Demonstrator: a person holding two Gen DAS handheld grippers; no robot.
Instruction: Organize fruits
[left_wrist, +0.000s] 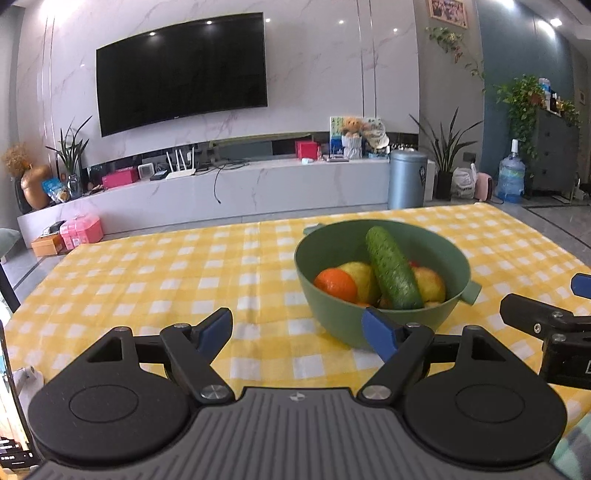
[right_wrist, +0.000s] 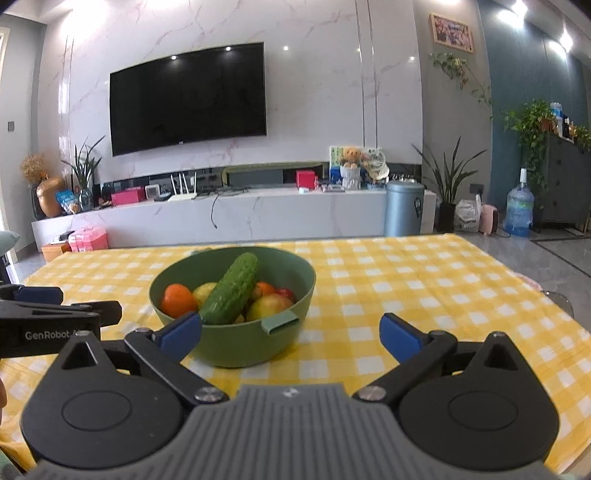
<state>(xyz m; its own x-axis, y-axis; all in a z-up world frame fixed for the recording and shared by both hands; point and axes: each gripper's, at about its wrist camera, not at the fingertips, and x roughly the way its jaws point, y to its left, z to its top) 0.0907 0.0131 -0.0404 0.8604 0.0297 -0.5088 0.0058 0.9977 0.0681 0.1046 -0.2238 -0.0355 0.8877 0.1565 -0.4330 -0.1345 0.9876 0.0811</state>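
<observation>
A green bowl (left_wrist: 373, 321) (right_wrist: 243, 343) stands on the yellow checked tablecloth (left_wrist: 184, 273) (right_wrist: 424, 288). A cucumber (left_wrist: 392, 273) (right_wrist: 231, 290) leans inside it over an orange (left_wrist: 335, 285) (right_wrist: 178, 300) and yellowish apples (left_wrist: 430, 284) (right_wrist: 271, 306); a bit of red fruit (right_wrist: 286, 293) shows behind. My left gripper (left_wrist: 297, 330) is open, empty, in front of the bowl and to its left. My right gripper (right_wrist: 291, 332) is open and empty, in front of the bowl's right side. Each gripper shows at the edge of the other's view.
The right gripper's fingers (left_wrist: 539, 317) enter the left wrist view at the right edge; the left gripper's fingers (right_wrist: 55, 306) enter the right wrist view at the left. Beyond the table are a TV (left_wrist: 181, 70) wall, a marble console (left_wrist: 240, 184) and a blue bin (left_wrist: 406, 179).
</observation>
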